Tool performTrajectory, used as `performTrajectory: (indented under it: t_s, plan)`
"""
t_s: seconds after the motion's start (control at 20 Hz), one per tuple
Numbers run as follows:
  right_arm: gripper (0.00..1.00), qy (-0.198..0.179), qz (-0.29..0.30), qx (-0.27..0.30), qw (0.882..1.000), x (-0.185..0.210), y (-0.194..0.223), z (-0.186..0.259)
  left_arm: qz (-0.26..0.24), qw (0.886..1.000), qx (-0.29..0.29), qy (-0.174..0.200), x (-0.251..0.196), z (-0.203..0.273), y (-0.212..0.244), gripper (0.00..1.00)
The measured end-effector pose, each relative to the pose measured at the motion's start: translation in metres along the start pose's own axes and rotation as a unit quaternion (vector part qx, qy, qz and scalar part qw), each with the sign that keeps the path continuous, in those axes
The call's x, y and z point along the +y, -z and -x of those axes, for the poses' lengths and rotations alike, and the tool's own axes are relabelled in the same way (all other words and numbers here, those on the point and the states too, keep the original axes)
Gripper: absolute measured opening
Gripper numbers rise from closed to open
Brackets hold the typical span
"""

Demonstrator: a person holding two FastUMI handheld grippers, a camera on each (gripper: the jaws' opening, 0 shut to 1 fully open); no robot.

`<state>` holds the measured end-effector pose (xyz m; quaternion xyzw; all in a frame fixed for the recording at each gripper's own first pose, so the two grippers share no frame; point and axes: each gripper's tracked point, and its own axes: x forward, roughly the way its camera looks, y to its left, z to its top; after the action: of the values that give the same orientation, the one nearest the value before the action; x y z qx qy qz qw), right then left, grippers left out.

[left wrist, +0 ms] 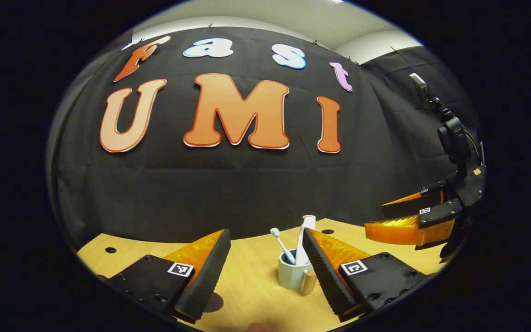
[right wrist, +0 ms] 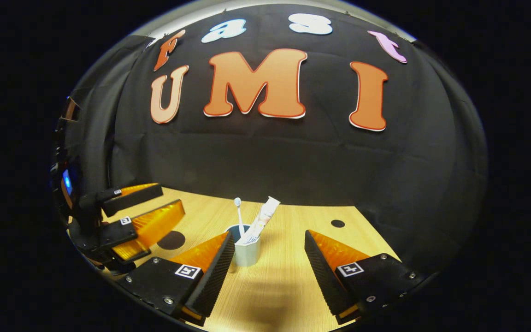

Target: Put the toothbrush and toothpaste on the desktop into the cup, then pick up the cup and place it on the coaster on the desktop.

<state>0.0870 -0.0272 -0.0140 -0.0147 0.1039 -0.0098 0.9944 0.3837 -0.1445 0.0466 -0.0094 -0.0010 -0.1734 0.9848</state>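
Note:
A pale cup with a wooden handle stands upright on the wooden desktop. In it lean a white toothbrush and a toothpaste tube. My left gripper is open, and the cup lies just ahead, close to its right finger. In the right gripper view the cup holds the toothbrush and toothpaste beside the left finger of my open right gripper. The dark round coaster lies bare, left of the cup.
The right gripper hovers open at the right of the left gripper view. The left gripper hangs open over the table's left side in the right gripper view. Small dark holes dot the desktop. The black cloth wall stands close behind.

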Motion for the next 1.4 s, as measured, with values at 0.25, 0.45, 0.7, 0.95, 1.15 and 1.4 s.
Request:
performTrajectory:
  t_s: [0.25, 0.45, 0.7, 0.95, 1.15, 1.4]
  plan:
    - [0.92, -0.023, -0.005, 0.064, 0.998, 0.028, 0.005, -0.014, 0.004, 0.999, 0.007, -0.035, 0.042, 0.053, 0.004, 1.0]
    - [0.92, -0.022, -0.01, 0.098, 0.995, 0.039, 0.005, -0.028, 0.011, 0.997, 0.021, -0.072, 0.074, 0.093, 0.014, 1.0]
    - [0.91, -0.027, -0.007, 0.171, 0.985, 0.055, 0.024, -0.053, 0.021, 0.994, 0.034, -0.1, 0.101, 0.132, 0.029, 1.0]
    - [0.89, -0.012, 0.01, 0.243, 0.97, 0.059, 0.054, -0.081, 0.037, 0.992, 0.046, -0.116, 0.119, 0.149, 0.044, 1.0]
    - [0.83, -0.027, -0.023, 0.302, 0.953, 0.064, 0.072, -0.09, 0.047, 0.991, 0.053, -0.111, 0.125, 0.154, 0.056, 1.0]
    - [0.79, -0.009, -0.02, 0.352, 0.936, 0.06, 0.09, -0.104, 0.069, 0.989, 0.064, -0.113, 0.132, 0.153, 0.071, 0.97]
